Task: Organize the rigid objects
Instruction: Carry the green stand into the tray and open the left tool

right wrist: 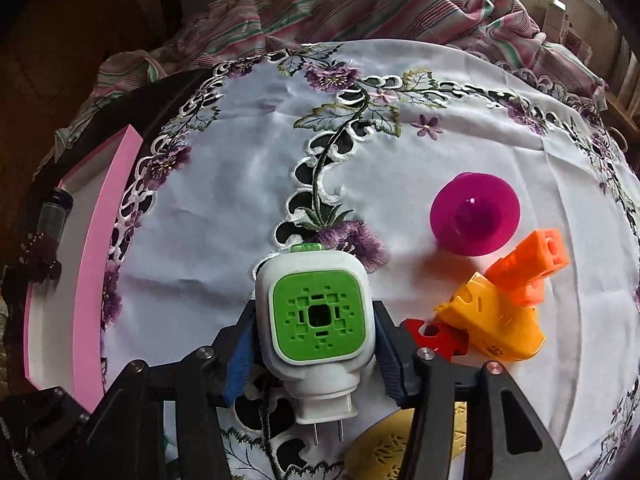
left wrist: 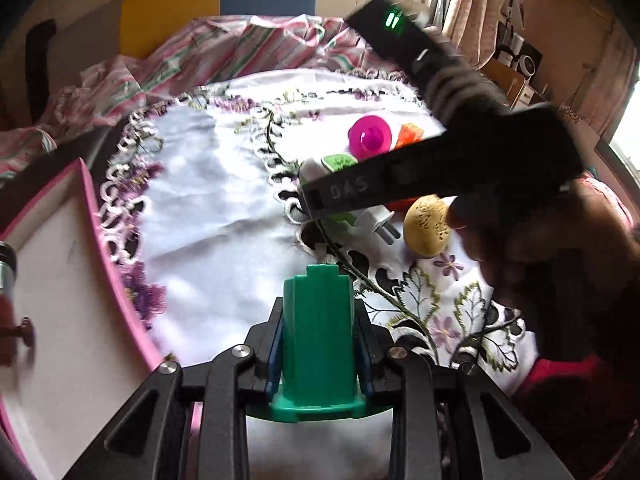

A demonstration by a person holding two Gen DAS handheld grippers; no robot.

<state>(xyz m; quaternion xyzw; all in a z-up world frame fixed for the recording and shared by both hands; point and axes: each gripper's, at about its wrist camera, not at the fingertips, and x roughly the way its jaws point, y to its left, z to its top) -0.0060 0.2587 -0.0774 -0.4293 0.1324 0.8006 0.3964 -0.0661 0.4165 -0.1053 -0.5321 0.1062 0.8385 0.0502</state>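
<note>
left gripper (left wrist: 318,344): clenched on a green stepped plastic block (left wrist: 319,332), blue pads pressed to both its sides, the block upright over the cloth.
right gripper (right wrist: 316,344): fingers closed against the sides of a white plug-in device with a green perforated face (right wrist: 318,312), its two prongs pointing toward the camera.
tablecloth (right wrist: 240,200): white, embroidered with purple flowers and dark vines.
pink tray (left wrist: 92,216): at the left edge of the cloth; a small glass vial (right wrist: 56,208) lies in it.
magenta disc (right wrist: 476,216): on the cloth, right of centre, apart from the plug-in device.
orange block (right wrist: 528,264): just beside the disc, touching a yellow wedge piece (right wrist: 492,320).
red piece (right wrist: 436,336): tucked against the wedge, near the right finger.
tan egg-shaped object (left wrist: 426,226): on the cloth under the right gripper.
striped fabric (right wrist: 360,4): bunched beyond the far edge.
</note>
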